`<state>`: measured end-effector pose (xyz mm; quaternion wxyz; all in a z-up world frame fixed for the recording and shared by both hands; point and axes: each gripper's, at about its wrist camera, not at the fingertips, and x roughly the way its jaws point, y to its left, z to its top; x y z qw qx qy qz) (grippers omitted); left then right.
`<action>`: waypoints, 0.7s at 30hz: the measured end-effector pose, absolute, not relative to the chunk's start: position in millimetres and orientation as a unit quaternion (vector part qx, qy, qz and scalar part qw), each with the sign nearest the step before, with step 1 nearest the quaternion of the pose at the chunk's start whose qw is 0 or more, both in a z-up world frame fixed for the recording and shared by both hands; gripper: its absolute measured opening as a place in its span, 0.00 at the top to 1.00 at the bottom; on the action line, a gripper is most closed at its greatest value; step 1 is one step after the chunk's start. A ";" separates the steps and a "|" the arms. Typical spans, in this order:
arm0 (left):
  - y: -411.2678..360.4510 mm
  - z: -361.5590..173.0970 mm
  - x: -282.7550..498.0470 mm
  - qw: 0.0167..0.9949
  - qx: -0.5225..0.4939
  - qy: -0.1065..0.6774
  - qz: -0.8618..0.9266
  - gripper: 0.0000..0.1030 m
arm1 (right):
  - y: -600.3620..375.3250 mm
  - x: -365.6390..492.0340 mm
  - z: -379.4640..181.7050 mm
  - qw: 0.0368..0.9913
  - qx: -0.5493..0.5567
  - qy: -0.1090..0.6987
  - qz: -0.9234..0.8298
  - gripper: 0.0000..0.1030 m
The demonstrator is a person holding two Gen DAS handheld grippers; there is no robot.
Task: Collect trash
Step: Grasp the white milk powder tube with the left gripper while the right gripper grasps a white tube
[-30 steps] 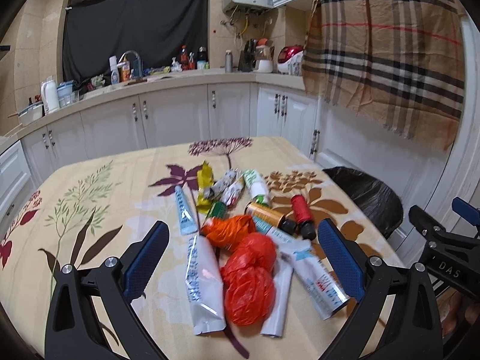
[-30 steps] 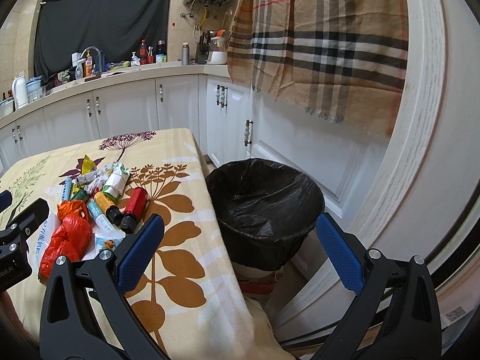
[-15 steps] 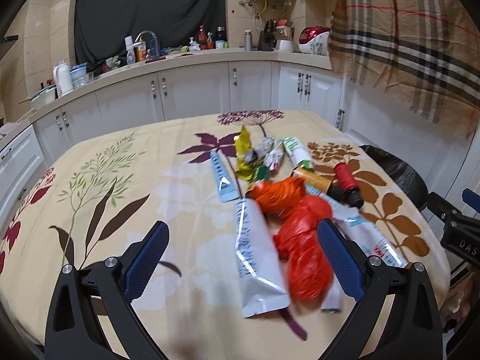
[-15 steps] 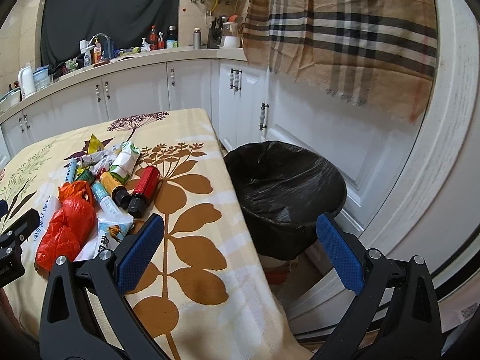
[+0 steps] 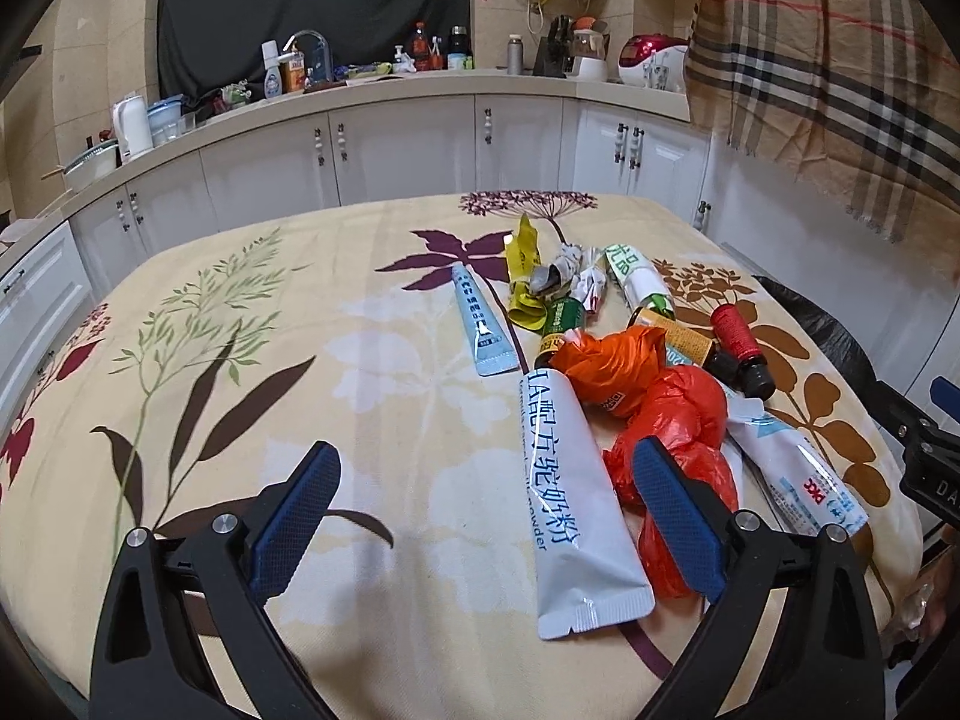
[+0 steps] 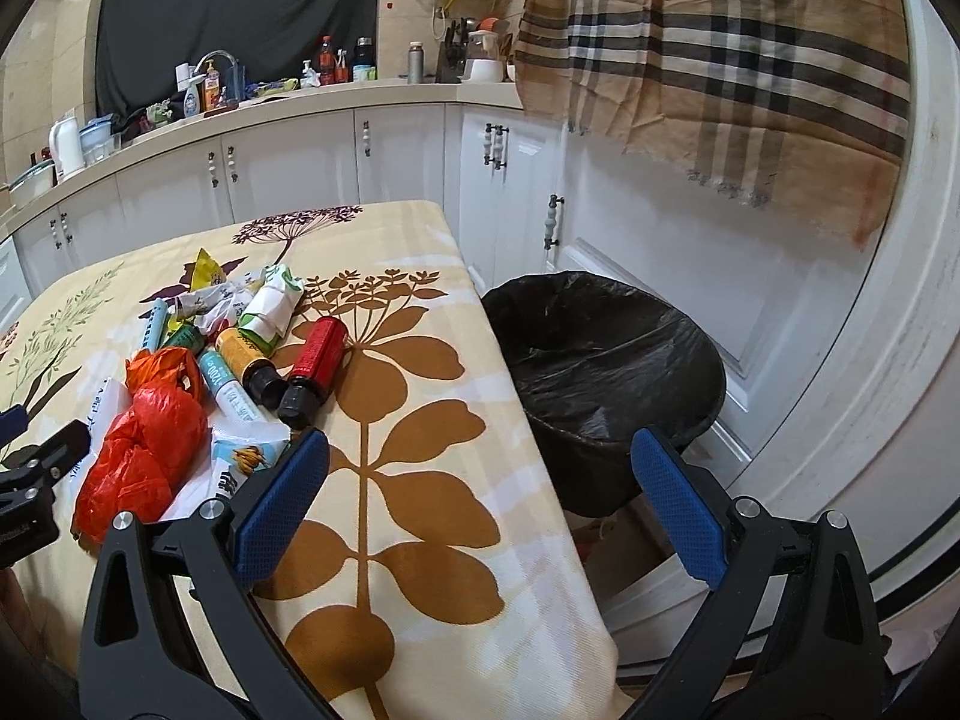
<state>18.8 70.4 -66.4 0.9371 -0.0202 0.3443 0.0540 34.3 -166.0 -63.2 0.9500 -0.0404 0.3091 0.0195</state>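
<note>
Left gripper (image 5: 489,513) jaws apart, white pouch (image 5: 570,498), red bag (image 5: 678,456)

2 low wrist views sharing the trash pile (image 5: 606,372)

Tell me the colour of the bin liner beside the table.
Black; the bin liner shows best in the right wrist view.

Worktop cloth (image 5: 360,360): matt woven fabric. Red bag (image 5: 678,420): glossy crinkled plastic film. White sachet (image 5: 570,480): smooth glossy foil. Bin liner (image 6: 600,354): shiny black plastic.
</note>
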 end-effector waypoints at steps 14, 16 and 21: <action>67.5 -79.9 27.4 0.920 -0.042 0.390 -0.005 0.55 | -154.0 38.0 -67.0 0.947 -0.048 0.316 0.031 0.05; 67.5 -82.6 27.4 0.916 -0.050 0.398 -0.012 0.71 | -153.2 37.7 -66.6 0.947 -0.048 0.315 0.033 0.05; 70.4 -81.0 23.0 0.915 -0.061 0.397 -0.023 0.81 | -150.5 35.4 -65.3 0.948 -0.048 0.314 0.039 0.05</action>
